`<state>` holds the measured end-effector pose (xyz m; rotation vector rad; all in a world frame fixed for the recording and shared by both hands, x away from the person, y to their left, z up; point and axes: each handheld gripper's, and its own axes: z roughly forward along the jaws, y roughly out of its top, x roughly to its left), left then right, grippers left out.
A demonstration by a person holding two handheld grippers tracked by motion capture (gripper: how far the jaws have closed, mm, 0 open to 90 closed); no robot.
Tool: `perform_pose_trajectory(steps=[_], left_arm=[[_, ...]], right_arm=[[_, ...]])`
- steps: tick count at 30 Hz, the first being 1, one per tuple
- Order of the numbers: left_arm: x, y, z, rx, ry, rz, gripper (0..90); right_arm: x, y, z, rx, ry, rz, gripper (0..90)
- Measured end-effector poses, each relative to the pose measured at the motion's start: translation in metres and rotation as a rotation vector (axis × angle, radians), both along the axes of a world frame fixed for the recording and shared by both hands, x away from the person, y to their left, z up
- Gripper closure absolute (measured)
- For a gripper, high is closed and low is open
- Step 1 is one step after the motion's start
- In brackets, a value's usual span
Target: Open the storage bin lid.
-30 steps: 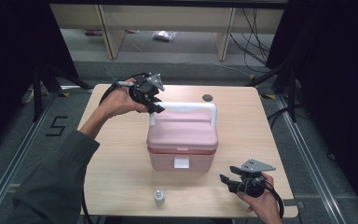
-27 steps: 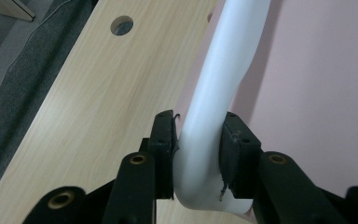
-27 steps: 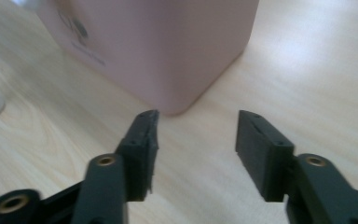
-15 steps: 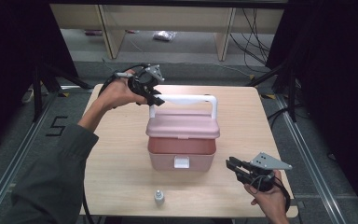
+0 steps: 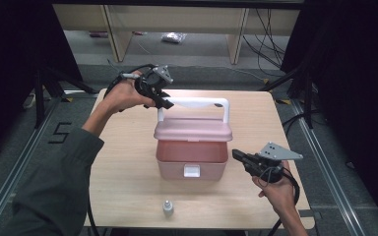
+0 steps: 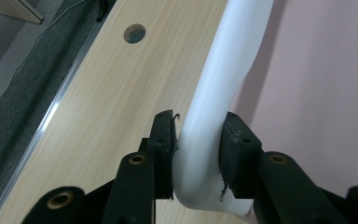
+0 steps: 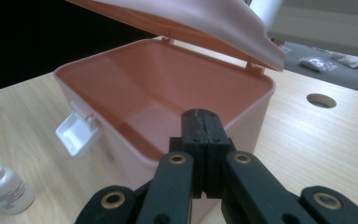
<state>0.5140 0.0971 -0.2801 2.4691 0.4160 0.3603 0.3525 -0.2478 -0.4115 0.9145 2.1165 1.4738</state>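
Wooden table (image 5: 123, 162) bears pink box (image 5: 192, 160), lid (image 5: 193, 129) lifted open.

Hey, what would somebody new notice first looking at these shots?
The pink box at the middle of the table, its lid lifted by the white handle that the left hand-held gripper clamps. To its right, the right hand-held gripper hangs shut and empty; a small bottle stands near the front edge.
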Motion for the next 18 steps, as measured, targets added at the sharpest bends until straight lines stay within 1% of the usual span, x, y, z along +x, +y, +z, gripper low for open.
perform_pose_trajectory(steps=[1,2,3,4,5,6,7,8,10,11,12,13,14,15,16,17,18], left_arm=[[0.000,0.000,0.000,0.000,0.000,0.000,68.0],[0.000,0.000,0.000,-0.002,0.001,0.002,68.0],[0.000,0.000,0.000,0.000,0.001,-0.001,68.1],[0.000,0.000,0.000,0.000,0.001,-0.001,68.1],[0.000,0.000,0.000,0.001,0.002,0.000,68.1],[-0.001,0.000,0.000,0.001,0.003,-0.001,68.1],[0.000,0.000,0.000,0.001,0.002,0.000,68.1],[0.000,0.000,0.000,0.002,0.001,-0.001,68.1],[0.000,0.000,0.000,0.002,0.002,-0.002,68.1],[0.001,0.001,0.001,0.019,-0.002,-0.009,68.1],[0.001,0.001,0.001,0.019,-0.002,-0.009,68.1],[0.000,0.000,0.000,0.002,0.001,0.000,68.1],[0.000,0.000,0.000,0.002,0.001,0.000,68.0],[-0.001,0.000,0.000,0.002,0.001,0.000,68.0],[-0.001,0.000,0.000,0.004,0.000,0.000,67.9],[-0.001,0.000,0.000,0.002,0.000,0.002,67.9],[0.000,0.000,0.000,0.002,-0.001,0.004,67.6]], right_arm=[[0.000,0.000,0.000,0.000,0.000,0.000,90.0],[0.004,0.002,-0.001,0.008,-0.018,-0.001,90.0],[0.009,0.005,-0.001,0.008,-0.007,0.013,90.0],[0.011,0.008,-0.001,0.022,-0.007,0.015,90.0],[0.014,0.008,-0.001,0.016,-0.025,0.031,90.0],[0.014,0.008,-0.001,0.016,-0.025,0.031,90.0],[0.016,0.011,0.000,0.013,-0.021,0.019,90.0],[0.017,0.012,0.000,0.028,-0.019,0.012,90.0],[0.020,0.011,0.003,0.018,-0.026,0.017,90.0],[0.021,0.012,0.003,0.030,-0.026,0.013,90.0],[0.022,0.011,0.005,0.020,-0.012,0.025,90.0],[0.025,0.012,0.005,0.021,-0.045,0.025,90.0],[0.025,0.011,0.007,0.011,-0.030,0.033,90.0],[0.026,0.013,0.006,0.030,-0.031,0.024,90.0],[0.028,0.012,0.008,0.015,-0.032,0.040,90.0],[0.028,0.012,0.008,0.015,-0.032,0.040,90.0],[0.030,0.013,0.009,0.024,-0.043,0.038,90.0]])
